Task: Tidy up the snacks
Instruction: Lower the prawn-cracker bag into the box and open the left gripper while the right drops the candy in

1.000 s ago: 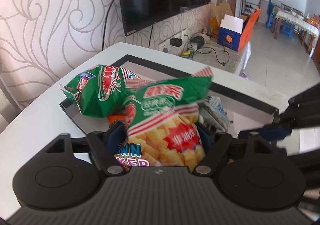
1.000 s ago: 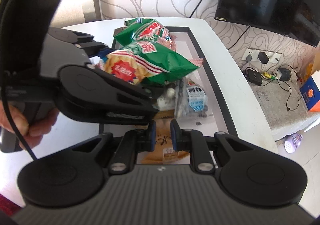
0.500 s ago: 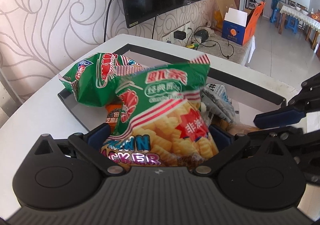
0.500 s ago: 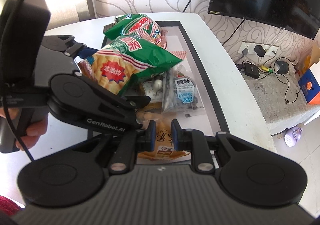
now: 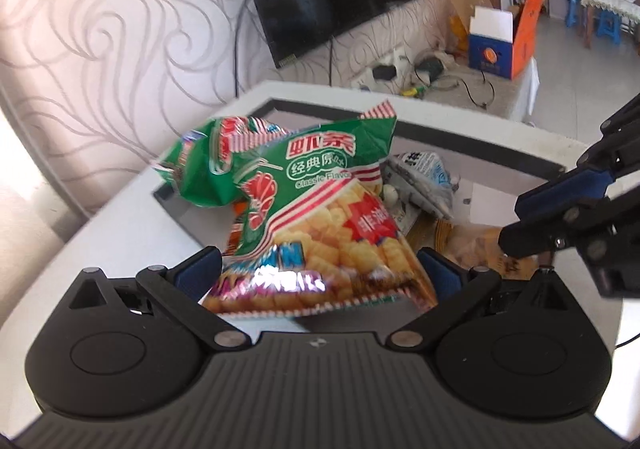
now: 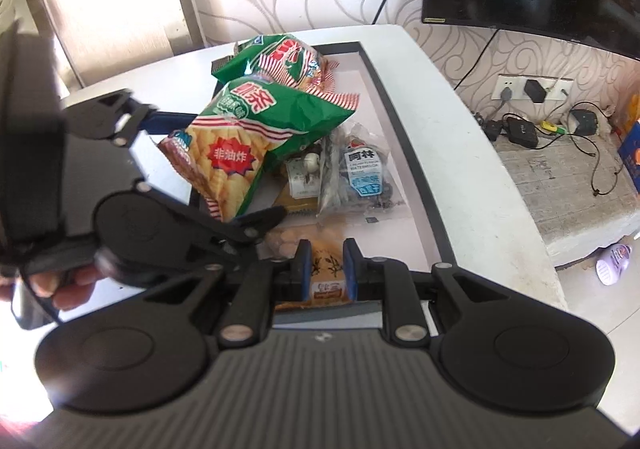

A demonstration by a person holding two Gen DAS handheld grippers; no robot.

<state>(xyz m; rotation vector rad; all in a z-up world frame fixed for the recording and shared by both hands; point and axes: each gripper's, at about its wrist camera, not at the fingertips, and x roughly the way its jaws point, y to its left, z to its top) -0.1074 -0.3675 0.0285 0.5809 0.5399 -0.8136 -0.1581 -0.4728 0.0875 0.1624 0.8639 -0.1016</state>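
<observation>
Since the earlier frame, our left gripper (image 5: 320, 273) has spread its jaws as wide as they go, and the green shrimp-cracker bag (image 5: 320, 225) it was squeezing now lies loose between the blue pads (image 5: 198, 273), propped on the snack pile. Our right gripper (image 6: 324, 269) has drawn slightly nearer the pile; its jaws stand close together, pinching the edge of a tan snack packet (image 6: 326, 263) at the near end of the black-framed tray (image 6: 404, 137). A second green bag (image 6: 280, 57) rests at the tray's far end, and a clear packet with a blue label (image 6: 362, 173) lies beside the cracker bag. The tray sits on a white table (image 6: 452, 137).
</observation>
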